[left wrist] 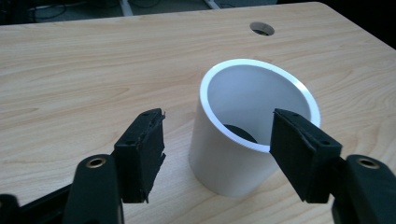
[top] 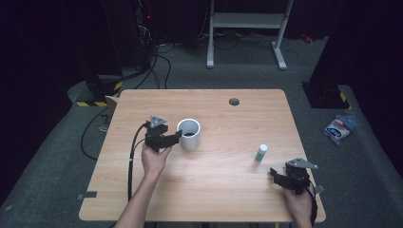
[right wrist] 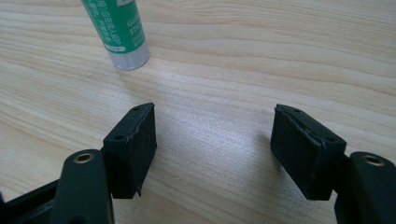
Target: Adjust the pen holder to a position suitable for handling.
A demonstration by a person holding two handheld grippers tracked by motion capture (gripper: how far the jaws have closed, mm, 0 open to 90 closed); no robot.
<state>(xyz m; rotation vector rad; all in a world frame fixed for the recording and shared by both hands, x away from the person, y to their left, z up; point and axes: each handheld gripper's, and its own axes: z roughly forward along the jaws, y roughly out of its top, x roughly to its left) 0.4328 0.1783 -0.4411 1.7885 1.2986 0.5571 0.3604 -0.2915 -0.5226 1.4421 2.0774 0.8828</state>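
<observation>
A: Left gripper (left wrist: 217, 151) status?
B: Jaws spread, straddling the near wall of the white cup (left wrist: 254, 126), nothing clamped. Cup upright mid-desk (top: 237, 175), something dark at its bottom.
A: Right gripper (right wrist: 212, 154)?
B: Jaws apart over bare wood, near the front right corner. Green-and-white glue stick (right wrist: 116, 30) lies just ahead, not touching.

Dim room, grey carpet floor (top: 237, 71), white frame (top: 247, 21) behind wooden table (top: 214, 190).
</observation>
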